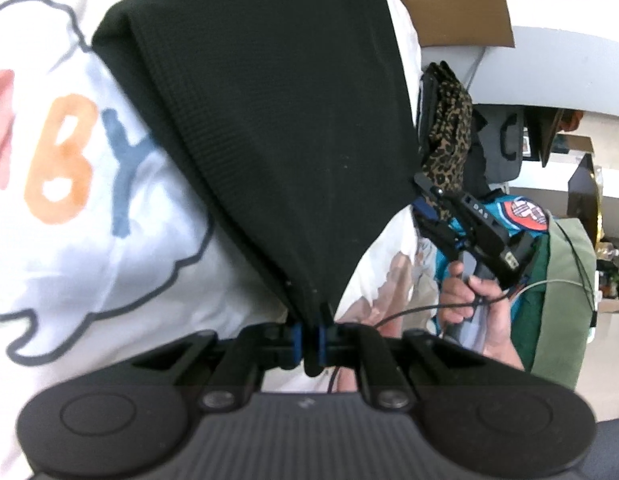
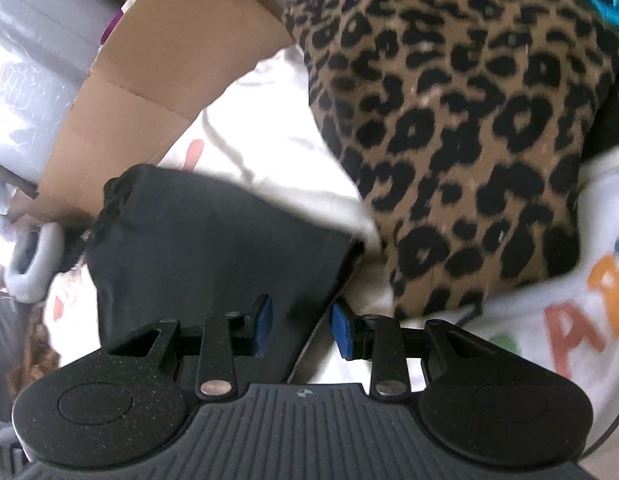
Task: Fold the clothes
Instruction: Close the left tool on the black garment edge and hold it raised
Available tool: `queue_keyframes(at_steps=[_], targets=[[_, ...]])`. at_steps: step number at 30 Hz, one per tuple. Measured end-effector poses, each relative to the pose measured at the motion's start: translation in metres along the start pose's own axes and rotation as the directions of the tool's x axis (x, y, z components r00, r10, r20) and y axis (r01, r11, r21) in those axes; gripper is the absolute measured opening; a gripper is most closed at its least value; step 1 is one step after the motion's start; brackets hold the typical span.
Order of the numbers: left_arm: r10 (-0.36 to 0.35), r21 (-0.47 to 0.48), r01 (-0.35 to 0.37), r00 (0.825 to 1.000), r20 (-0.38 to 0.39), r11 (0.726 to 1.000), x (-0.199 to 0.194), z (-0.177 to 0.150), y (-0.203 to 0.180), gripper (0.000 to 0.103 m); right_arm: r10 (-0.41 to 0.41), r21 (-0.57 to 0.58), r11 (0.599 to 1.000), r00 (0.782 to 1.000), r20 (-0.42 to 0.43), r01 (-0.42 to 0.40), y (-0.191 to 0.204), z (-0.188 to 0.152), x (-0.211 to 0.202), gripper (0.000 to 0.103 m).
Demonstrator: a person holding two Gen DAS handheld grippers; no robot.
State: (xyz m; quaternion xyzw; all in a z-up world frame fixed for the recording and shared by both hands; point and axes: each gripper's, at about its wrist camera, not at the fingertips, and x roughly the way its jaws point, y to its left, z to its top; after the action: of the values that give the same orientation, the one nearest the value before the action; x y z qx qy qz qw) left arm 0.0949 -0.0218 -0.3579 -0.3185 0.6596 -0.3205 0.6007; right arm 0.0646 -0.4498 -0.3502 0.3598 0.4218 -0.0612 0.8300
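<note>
From the left wrist view, my left tool [image 1: 311, 338] is clenched on a corner of the black garment [image 1: 269, 120], the blue pads [image 1: 296, 340] pinching the bunched edge right at its tips. The cloth fans out ahead of the tool and upward, draped over the white printed sheet [image 1: 69, 200] that covers the surface. I judge I hold this corner so the fabric stays taut and I have a fixed point to fold from. Off to the right of this tool and further ahead, a hand [image 1: 481, 300] carries the right tool [image 1: 429, 208], which sits against a leopard-print garment [image 1: 449, 140]; from here I cannot tell whether it pinches that cloth. A cardboard box [image 1: 449, 0] lies beyond, at the far edge.

From the right wrist view, my right tool [image 2: 301, 328] stands partly apart, its blue pads [image 2: 263, 326] on either side of a strip of the black garment [image 2: 213, 240] without pressing on it, so it is released rather than gripping. The leopard-print garment [image 2: 469, 140] lies ahead and to the right of this tool, on the white printed sheet [image 2: 549, 340]. The cardboard box [image 2: 149, 80] is ahead and to the left. I judge this tool is lined up over the black edge to take a second corner.
</note>
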Motion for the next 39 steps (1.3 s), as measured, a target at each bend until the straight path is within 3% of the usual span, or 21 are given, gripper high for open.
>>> queue_keyframes(at_steps=[5, 10, 13, 27, 31, 35, 39], targets=[[0.057, 0.0, -0.057, 0.998, 0.015, 0.998, -0.004, 0.002, 0.006, 0.008, -0.056, -0.119, 0.991, 0.998, 0.008, 0.056, 0.009, 0.004, 0.004, 0.038], [0.098, 0.01, -0.099, 0.995, 0.023, 0.995, -0.008, 0.002, 0.009, 0.008, -0.101, -0.316, 0.944, 0.995, 0.001, 0.097, 0.027, 0.011, 0.009, 0.038], [0.113, 0.018, -0.113, 0.993, 0.025, 0.993, -0.009, 0.002, 0.011, 0.008, -0.093, -0.374, 0.924, 0.996, -0.009, 0.083, 0.033, 0.019, 0.01, 0.038], [0.169, 0.027, -0.171, 0.985, 0.041, 0.985, -0.009, 0.006, 0.011, 0.008, -0.06, -0.422, 0.906, 0.979, -0.194, -0.028, 0.039, 0.038, 0.05, 0.036], [0.185, 0.044, -0.187, 0.982, 0.043, 0.981, -0.012, 0.007, 0.01, 0.008, -0.061, -0.451, 0.891, 0.977, -0.202, -0.038, 0.049, 0.036, 0.043, 0.035], [0.201, 0.048, -0.204, 0.978, 0.054, 0.978, -0.018, 0.005, 0.011, 0.008, 0.003, -0.48, 0.871, 0.976, -0.217, -0.109, 0.059, 0.035, 0.034, 0.035], [0.21, 0.041, -0.212, 0.976, 0.059, 0.976, -0.021, 0.004, 0.014, 0.008, 0.014, -0.487, 0.866, 0.978, -0.208, -0.116, 0.063, 0.045, 0.036, 0.035]])
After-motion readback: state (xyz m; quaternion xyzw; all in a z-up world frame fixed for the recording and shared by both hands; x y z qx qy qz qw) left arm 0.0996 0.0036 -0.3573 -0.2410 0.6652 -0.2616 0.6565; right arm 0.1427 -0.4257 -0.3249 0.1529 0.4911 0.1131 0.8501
